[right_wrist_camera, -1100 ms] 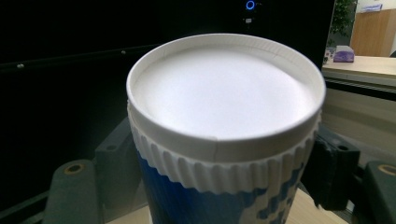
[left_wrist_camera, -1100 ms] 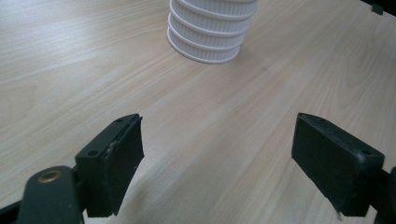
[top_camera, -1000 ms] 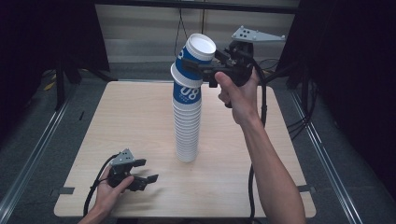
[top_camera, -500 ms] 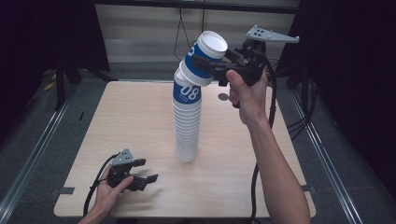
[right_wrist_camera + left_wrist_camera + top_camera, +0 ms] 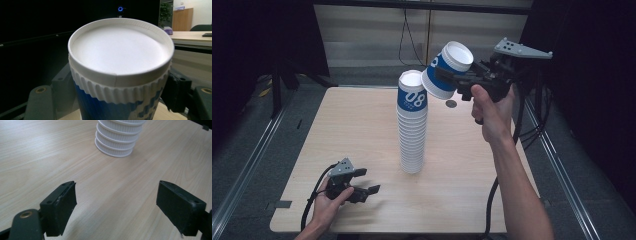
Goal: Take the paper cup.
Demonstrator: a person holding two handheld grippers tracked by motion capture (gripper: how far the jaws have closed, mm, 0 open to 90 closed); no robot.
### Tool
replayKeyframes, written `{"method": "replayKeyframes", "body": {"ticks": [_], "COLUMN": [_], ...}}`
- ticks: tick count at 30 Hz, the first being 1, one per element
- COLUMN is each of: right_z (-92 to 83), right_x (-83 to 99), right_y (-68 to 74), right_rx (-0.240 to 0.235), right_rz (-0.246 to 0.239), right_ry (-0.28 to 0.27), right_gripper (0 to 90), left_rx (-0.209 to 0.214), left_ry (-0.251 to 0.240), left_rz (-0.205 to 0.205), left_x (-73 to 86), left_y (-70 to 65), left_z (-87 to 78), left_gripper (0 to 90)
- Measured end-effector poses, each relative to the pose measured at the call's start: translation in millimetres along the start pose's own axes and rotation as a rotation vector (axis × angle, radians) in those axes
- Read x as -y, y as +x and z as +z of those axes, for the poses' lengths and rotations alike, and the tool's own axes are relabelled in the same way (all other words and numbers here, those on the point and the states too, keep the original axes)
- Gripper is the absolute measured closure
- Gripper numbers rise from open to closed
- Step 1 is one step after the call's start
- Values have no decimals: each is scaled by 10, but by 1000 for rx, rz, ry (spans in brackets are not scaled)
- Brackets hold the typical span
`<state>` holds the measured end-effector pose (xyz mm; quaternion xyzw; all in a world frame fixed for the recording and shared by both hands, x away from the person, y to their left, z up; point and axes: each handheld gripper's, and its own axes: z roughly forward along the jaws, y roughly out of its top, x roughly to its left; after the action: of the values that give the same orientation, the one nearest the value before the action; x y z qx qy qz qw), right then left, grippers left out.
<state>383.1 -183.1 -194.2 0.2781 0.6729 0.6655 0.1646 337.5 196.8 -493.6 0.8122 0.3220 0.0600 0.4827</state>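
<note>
Paper, blue and white, the cup [image 5: 447,76] sits upside down and tilted in the right gripper [image 5: 452,80], jaws pinching its sides, up and just right of the stack of cups [image 5: 412,125], clear of its top. Too hard a squeeze could crumple it. The left gripper [image 5: 362,192], jaws spread, rests on the table [image 5: 462,190] near the stack's foot.

A blue-and-white paper cup [image 5: 447,75], upside down and tilted, is held aloft beside the upright stack of cups [image 5: 412,125].
</note>
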Motion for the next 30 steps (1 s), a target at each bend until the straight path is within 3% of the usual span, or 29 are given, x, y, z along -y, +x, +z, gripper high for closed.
{"method": "replayKeyframes", "body": {"ticks": [7,13,15,17,22,24,30], "right_z": [-212,-300,-291,-289,-261,-239,-235], "right_x": [95,276,418,456,712,809,1073], "right_y": [-81,-104,-101,-99,-72,-65,-57], "right_rx": [39,54,54,59,50,37,10], "right_rz": [18,23,15,10,8,9,23], "right_ry": [3,47,98,114,171,187,208], "right_gripper": [266,266,266,266,266,266,265], "left_rx": [-17,-15,-16,-3,18,21,32], "left_ry": [-28,-49,-67,-67,-55,-75,-111], "left_rz": [-4,-11,17,8,16,7,43], "left_x": [-10,-71,-98,-117,-140,-182,-275], "left_y": [1,-29,-35,-39,-55,-57,-92], "left_z": [-46,-49,-47,-27,14,45,69], "left_gripper": [160,159,157,158,157,159,166]}}
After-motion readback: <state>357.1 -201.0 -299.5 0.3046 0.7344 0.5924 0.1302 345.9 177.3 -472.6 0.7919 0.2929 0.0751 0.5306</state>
